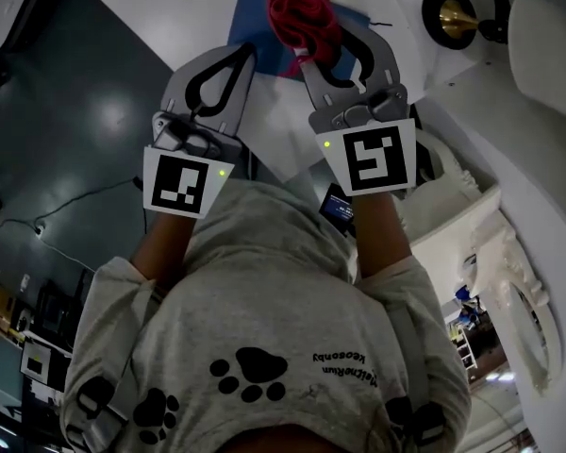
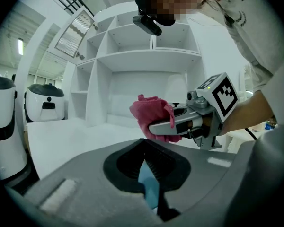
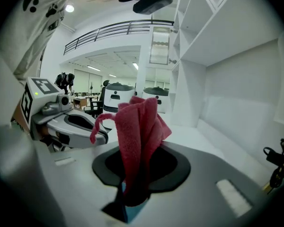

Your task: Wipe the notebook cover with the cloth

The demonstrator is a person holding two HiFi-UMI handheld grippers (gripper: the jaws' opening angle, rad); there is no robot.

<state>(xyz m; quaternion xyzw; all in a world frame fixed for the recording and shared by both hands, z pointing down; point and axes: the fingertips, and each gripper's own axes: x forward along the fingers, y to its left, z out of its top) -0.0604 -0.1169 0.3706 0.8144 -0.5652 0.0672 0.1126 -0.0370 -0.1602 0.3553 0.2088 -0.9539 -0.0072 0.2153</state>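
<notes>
White table (image 1: 174,12) bears blue notebook (image 1: 255,25); right gripper (image 1: 323,38) clamps red cloth (image 1: 300,6), left gripper (image 1: 241,57) closed.

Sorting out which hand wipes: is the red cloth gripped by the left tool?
No, the red terry cloth is pinched in the right tool, while the left tool is shut with nothing in it.

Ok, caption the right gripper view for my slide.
Right gripper clamps a bunched red cloth upright above the blue notebook, left gripper alongside, white shelving behind.
</notes>
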